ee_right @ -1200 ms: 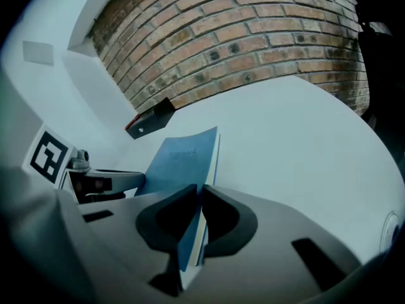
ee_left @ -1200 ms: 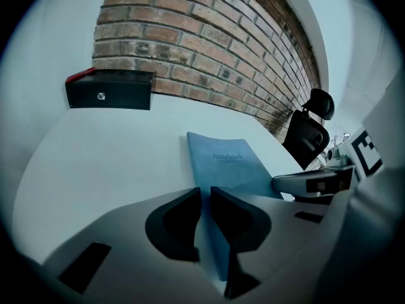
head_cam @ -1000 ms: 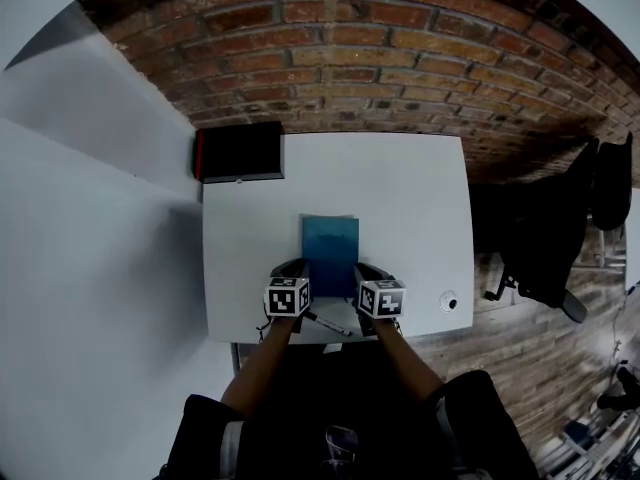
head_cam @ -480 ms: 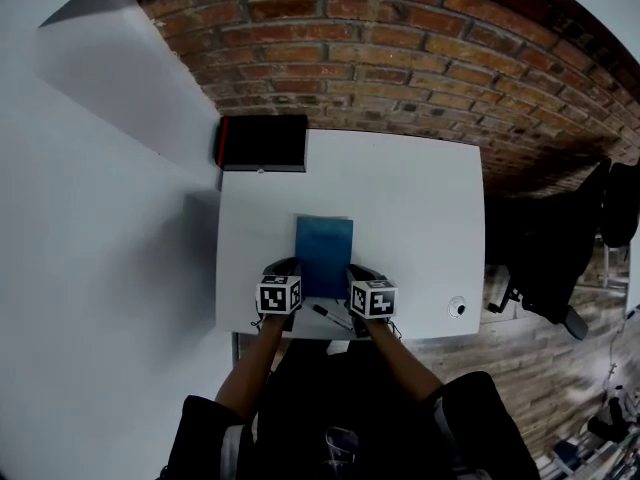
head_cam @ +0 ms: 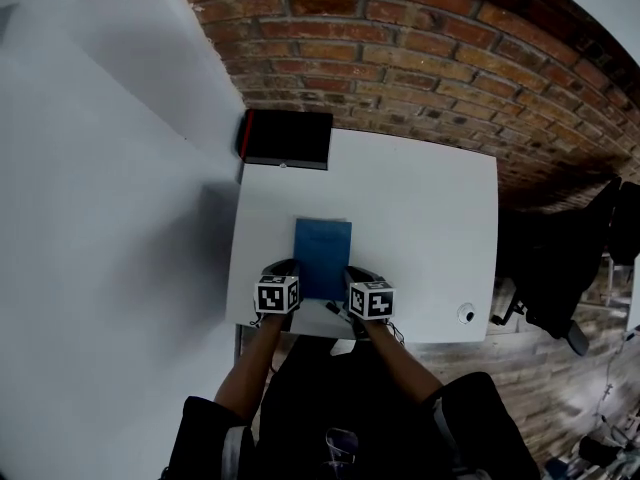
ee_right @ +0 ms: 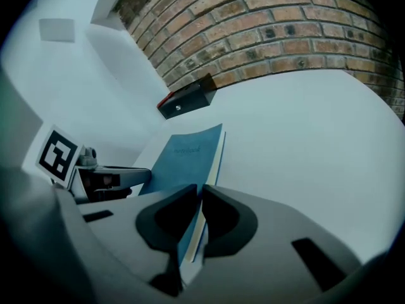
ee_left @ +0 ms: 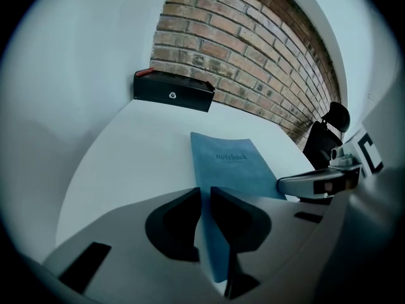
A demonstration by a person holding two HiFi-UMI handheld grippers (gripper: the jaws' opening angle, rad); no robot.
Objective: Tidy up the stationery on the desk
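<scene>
Found the thin blue soft-cover notebook low in the middle of the head view, over the white counter; could not tell whether lifted or lying flat. Pinched its near left edge with the left hand-held gripper and its near right edge with the right hand-held gripper, both clamped on it. Judged the bite shallow: might let the limp cover sag, fan its pages or slip free if pulled unevenly. Risked, too, nudging the black marker pen at the counter's bottom edge off it.
</scene>
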